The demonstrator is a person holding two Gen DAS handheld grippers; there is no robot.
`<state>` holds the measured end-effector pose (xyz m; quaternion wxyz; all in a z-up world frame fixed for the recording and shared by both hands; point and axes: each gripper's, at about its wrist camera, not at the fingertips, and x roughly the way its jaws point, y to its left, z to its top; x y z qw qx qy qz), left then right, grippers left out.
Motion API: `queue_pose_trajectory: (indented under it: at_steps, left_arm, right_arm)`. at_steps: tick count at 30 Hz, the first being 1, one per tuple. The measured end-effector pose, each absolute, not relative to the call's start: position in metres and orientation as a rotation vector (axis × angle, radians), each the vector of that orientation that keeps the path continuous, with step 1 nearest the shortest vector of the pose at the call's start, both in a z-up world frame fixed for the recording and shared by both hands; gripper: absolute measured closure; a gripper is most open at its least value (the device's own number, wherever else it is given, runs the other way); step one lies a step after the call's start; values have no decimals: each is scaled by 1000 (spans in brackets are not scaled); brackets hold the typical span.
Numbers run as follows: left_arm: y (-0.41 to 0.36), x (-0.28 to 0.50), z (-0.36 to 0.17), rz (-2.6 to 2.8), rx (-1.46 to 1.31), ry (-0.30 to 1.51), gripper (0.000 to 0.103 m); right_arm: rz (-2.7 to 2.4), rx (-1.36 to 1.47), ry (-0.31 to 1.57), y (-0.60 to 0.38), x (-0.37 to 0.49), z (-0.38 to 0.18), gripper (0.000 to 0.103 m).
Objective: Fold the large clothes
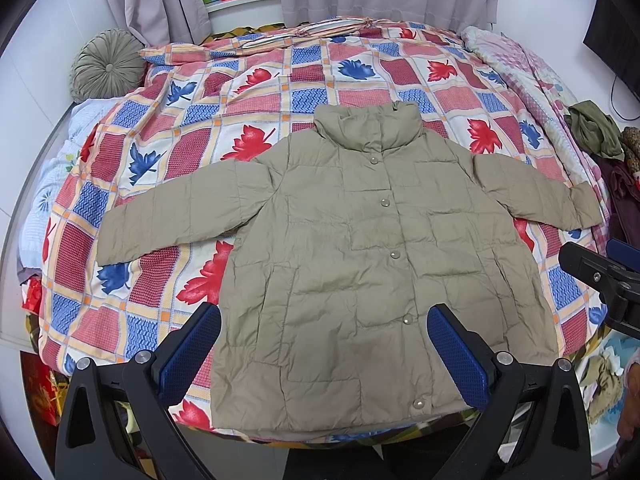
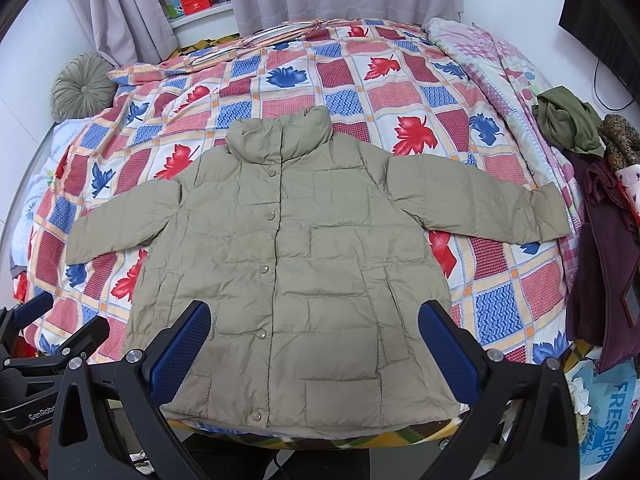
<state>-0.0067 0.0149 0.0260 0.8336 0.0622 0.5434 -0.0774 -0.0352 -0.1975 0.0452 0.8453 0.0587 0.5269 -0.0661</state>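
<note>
the jacket (image 1: 352, 264) lies flat and face up on the bed (image 1: 248, 92), front snapped shut down the middle, collar (image 1: 368, 128) toward the far side and hem at the near edge of the mattress. both sleeves are spread out to the sides, the one on the left (image 1: 172, 216) angled down over the patterned cover, the one on the right (image 1: 536, 196) reaching toward the pile of clothes (image 2: 592, 168) at the bed's edge. nothing is folded over yet: no sleeve is tucked in and no side is turned, so the folding itself looks still to begin, with the spreading-out stage apparently complete.

the left gripper (image 1: 324, 356) hangs above the lower part of the jacket with its jaws wide apart and nothing between them. the right gripper (image 2: 314, 350) is the same, spread wide over the hem area and holding nothing; neither pair of pads seems to touch the fabric, though the height above it is hard to judge.

what remains, by my reading, is all of it: bringing each sleeve across the body, then folding the sides or the length into a compact bundle.
</note>
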Motion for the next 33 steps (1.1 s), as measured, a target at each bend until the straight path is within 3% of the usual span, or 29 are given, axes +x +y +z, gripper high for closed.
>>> queue_pose_trajectory:
  at_steps: [33]
  left_arm:
    - [16, -9, 26, -165, 131, 1150, 0]
  right_arm:
    - [-137, 125, 1113, -198, -35, 44, 0]
